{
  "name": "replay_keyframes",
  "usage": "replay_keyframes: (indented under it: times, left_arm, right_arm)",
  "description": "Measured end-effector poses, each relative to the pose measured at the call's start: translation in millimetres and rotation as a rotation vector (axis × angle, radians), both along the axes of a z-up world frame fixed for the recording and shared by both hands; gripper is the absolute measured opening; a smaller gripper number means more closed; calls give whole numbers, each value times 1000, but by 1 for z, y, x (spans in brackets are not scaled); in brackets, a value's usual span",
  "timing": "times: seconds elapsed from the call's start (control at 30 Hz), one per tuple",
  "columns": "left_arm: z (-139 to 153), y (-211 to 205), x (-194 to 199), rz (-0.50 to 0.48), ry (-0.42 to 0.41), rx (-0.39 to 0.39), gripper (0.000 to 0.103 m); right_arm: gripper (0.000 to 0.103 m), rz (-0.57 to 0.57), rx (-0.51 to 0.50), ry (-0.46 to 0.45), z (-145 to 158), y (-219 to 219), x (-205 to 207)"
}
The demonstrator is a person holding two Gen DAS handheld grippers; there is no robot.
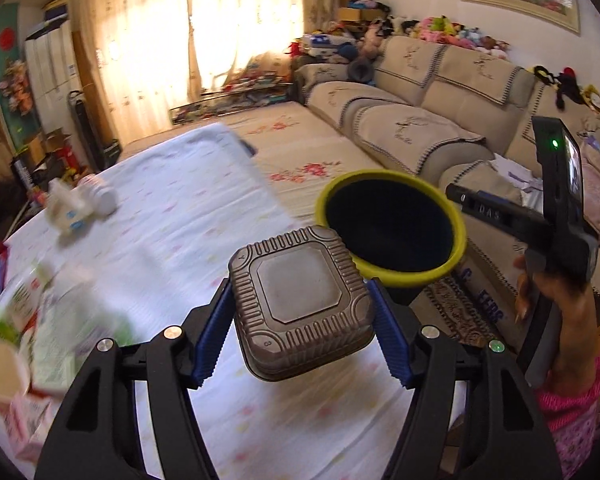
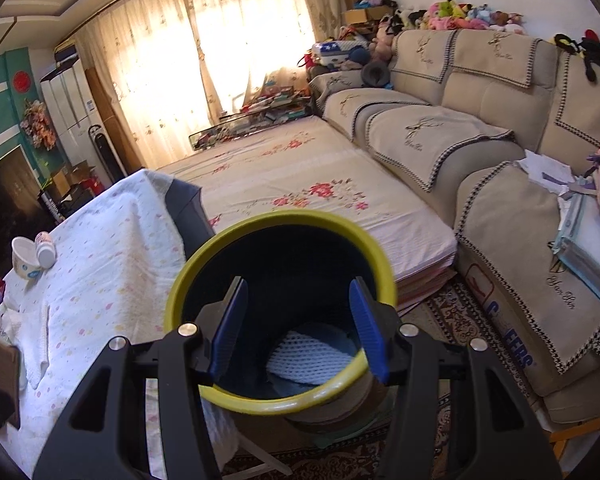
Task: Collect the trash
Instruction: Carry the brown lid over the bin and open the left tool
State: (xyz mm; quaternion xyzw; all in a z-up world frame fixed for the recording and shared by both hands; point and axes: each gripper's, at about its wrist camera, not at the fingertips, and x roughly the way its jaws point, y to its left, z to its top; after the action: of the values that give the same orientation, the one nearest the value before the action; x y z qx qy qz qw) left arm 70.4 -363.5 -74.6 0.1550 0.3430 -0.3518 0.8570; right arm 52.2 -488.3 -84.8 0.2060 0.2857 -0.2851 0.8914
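Ahead of the left gripper point(image 1: 300, 312) and a little to its right hangs the bin point(image 1: 392, 228), dark inside with a yellow-green rim, close behind the held tray point(image 1: 300, 300). To the left of these fingers point(image 1: 212, 332), on the cloth-covered counter point(image 1: 172, 240), lie a blurred paper bowl point(image 1: 66, 208) and a small bottle point(image 1: 100, 196); nearer the camera sits a smeared heap of cartons point(image 1: 32, 320), too blurred to read. The right hand point(image 1: 556, 320) is cut off at the picture's edge.

The left fingers are about half open and clamp the tray by two opposite sides: a brown, square, ribbed plastic tray with rounded corners, seen bottom-up.

The right gripper point(image 2: 298, 326) holds the bin, fingers point(image 2: 366, 328) half open; the bin's near rim runs across in front of both blue pads, and white mesh point(image 2: 312, 356) lies in its bottom. Past it stands a sofa point(image 2: 480, 128).
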Motion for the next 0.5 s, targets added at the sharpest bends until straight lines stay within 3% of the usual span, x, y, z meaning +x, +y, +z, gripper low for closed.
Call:
replay_keyframes:
  times: [0.23, 0.5]
  left_arm:
    - [-9, -107, 27, -110, 22, 51, 67]
    - [-53, -183, 67, -108, 75, 119, 68]
  right_arm:
    - [51, -69, 2, -3, 3, -25, -28]
    - [51, -95, 18, 12, -2, -42, -43]
